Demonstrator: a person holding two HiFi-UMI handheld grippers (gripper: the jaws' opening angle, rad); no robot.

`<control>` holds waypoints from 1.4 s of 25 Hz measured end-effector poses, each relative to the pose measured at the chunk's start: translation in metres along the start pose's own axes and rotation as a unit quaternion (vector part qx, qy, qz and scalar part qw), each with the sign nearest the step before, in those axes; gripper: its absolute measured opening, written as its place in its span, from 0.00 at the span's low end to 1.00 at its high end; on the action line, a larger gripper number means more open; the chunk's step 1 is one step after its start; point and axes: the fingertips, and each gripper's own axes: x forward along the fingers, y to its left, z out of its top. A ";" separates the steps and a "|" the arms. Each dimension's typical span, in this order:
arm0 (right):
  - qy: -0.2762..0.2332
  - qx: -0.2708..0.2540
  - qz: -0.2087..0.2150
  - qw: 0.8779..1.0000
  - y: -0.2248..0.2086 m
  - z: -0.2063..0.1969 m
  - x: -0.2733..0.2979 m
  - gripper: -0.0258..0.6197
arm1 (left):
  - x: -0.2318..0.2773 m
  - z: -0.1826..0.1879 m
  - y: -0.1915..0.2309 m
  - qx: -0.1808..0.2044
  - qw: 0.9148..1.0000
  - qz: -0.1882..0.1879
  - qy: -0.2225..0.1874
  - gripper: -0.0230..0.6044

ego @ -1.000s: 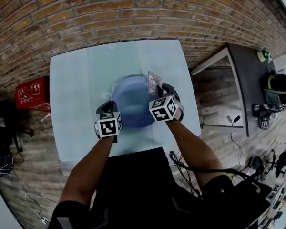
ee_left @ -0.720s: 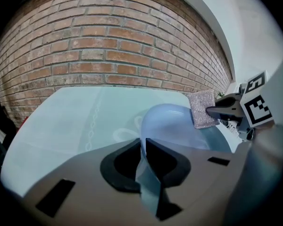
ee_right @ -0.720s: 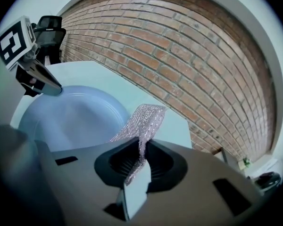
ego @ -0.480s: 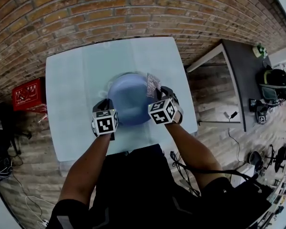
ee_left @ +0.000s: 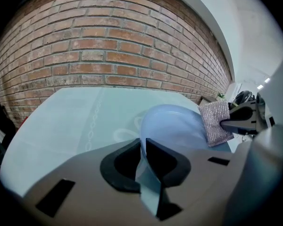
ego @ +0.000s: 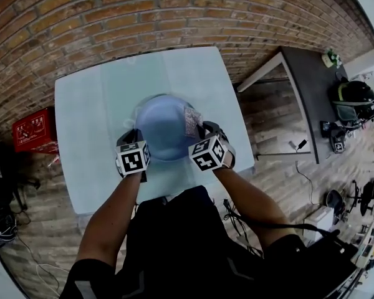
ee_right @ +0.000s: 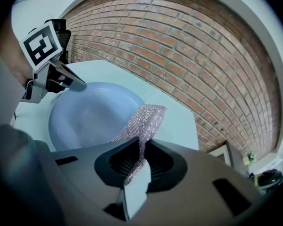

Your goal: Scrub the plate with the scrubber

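Observation:
A pale blue plate (ego: 164, 127) lies on the light table (ego: 87, 111), seen too in the left gripper view (ee_left: 172, 126) and the right gripper view (ee_right: 89, 117). My left gripper (ee_left: 142, 150) is shut on the plate's near-left rim (ego: 137, 141). A silvery mesh scrubber (ee_right: 140, 121) is pinched in my right gripper (ee_right: 140, 160) and hangs over the plate's right side (ego: 190, 121). From the left gripper view the scrubber (ee_left: 216, 122) sits at the plate's right edge.
A brick wall (ego: 143, 17) runs behind the table. A red box (ego: 31, 128) sits on the floor at the left. A dark desk (ego: 305, 92) with a helmet (ego: 352, 98) stands at the right.
My right gripper has carried the scrubber leftward, from the plate's right rim to over its right side. The left gripper and the plate have stayed put.

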 end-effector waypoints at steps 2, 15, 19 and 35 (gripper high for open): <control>0.002 -0.001 0.006 1.000 0.006 -0.002 -0.003 0.13 | 0.000 0.000 0.000 0.000 1.000 -0.002 -0.002 0.11; 0.010 0.014 0.054 0.998 0.038 -0.003 -0.015 0.13 | -0.001 0.001 -0.003 -0.008 1.000 -0.016 -0.003 0.11; 0.005 0.012 0.067 0.998 0.044 0.001 -0.016 0.13 | -0.001 0.002 -0.002 -0.032 0.999 -0.021 -0.004 0.11; -0.035 0.030 0.113 0.993 0.010 0.033 -0.012 0.13 | -0.028 0.005 -0.005 -0.067 0.997 -0.014 -0.027 0.11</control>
